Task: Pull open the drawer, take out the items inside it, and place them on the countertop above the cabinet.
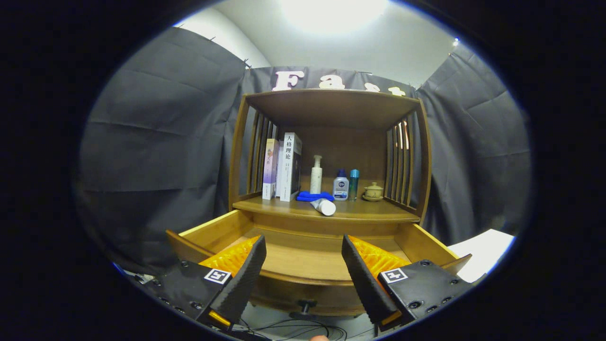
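The gripper (303,265) is held level with its jaws spread wide apart, nothing between them, neither finger touching anything.

Honey-brown wood grain is covering the open wooden cabinet (331,215) and its drawer (303,258). A folded blue cloth (315,195) is showing mid-frame beside a white tube (324,206) and a teal bottle (354,183).
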